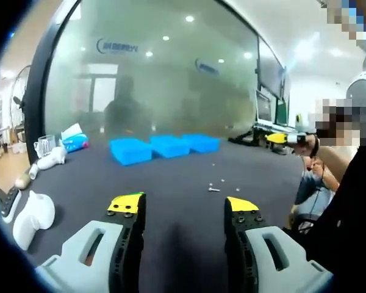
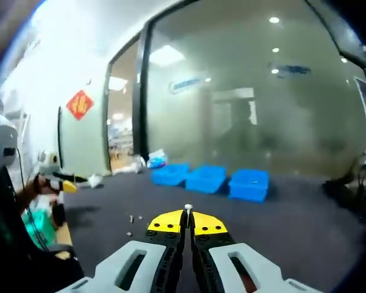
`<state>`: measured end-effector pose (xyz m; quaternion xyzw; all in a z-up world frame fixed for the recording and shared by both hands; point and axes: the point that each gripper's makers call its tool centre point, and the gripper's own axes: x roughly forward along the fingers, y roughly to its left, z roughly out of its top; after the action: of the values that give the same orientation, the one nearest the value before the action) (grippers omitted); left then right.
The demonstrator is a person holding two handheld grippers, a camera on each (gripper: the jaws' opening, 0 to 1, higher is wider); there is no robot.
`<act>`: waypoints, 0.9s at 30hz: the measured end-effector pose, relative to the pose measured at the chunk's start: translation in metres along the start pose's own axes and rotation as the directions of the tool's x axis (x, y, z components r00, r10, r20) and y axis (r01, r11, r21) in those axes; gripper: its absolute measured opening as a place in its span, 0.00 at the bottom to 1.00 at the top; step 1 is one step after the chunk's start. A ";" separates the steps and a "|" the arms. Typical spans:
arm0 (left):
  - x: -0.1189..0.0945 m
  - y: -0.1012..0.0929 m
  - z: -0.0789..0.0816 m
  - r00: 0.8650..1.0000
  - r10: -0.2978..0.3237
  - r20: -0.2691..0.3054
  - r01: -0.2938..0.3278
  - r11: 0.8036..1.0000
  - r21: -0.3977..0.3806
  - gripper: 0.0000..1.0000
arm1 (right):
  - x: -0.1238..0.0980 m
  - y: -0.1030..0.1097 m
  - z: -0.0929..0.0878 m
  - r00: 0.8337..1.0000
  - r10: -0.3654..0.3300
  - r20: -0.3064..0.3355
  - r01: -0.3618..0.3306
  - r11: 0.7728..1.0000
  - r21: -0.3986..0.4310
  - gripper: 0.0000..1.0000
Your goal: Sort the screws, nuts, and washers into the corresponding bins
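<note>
A small screw (image 2: 188,209) stands pinched between the yellow tips of the right gripper (image 2: 187,223), low in the middle of the right gripper view; its pale head pokes up just above where the two fingers (image 2: 168,222) meet, and they are closed tight on it.

On the dark counter (image 2: 293,232) three more loose bits of hardware (image 2: 133,218) lie at the lower left of that view, well apart from the fingers; they are too small to tell screws from nuts or washers. The left gripper view shows about three such pieces (image 1: 215,188) scattered right of center, beyond the fingertips and touching neither of them.

The left gripper (image 1: 182,207) is spread wide, its two yellow-tipped fingers (image 1: 126,204) far apart with nothing between them.

Three blue bins (image 2: 208,178) sit in a row just beside one another at the far side of the counter, middle of the right gripper view; the left gripper view has the same three (image 1: 163,146) above center, before a frosted glass wall (image 1: 171,73).

A white bottle-like object (image 1: 32,218) lies at the lower left of the left gripper view. A person (image 1: 329,165) sits at its right edge.
</note>
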<state>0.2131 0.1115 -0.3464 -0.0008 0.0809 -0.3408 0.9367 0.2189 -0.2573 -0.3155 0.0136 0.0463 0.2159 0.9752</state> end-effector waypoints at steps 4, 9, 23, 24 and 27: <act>-0.001 -0.001 0.000 1.000 0.000 0.000 0.000 1.000 0.002 0.50 | -0.002 -0.004 0.003 0.999 -0.023 0.026 0.023 1.000 -0.002 0.01; -0.002 -0.003 0.003 1.000 -0.003 0.006 0.003 1.000 0.005 0.50 | 0.004 -0.012 0.013 0.998 -0.042 0.048 0.043 0.999 -0.011 0.01; -0.002 -0.003 0.001 1.000 -0.005 0.010 0.005 1.000 -0.006 0.50 | 0.085 -0.065 0.050 0.988 -0.107 0.116 0.111 0.993 -0.030 0.01; -0.002 -0.003 0.001 1.000 -0.004 0.010 0.004 1.000 -0.008 0.50 | 0.094 -0.068 0.053 0.987 -0.110 0.115 0.113 0.993 -0.025 0.01; -0.003 -0.002 -0.002 1.000 -0.001 0.003 0.001 1.000 -0.005 0.50 | 0.122 -0.078 0.058 0.987 -0.121 0.101 0.125 0.992 -0.028 0.01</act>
<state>0.2095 0.1118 -0.3474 -0.0035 0.0803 -0.3409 0.9367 0.3673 -0.2772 -0.2720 0.0047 -0.0050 0.1552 0.9879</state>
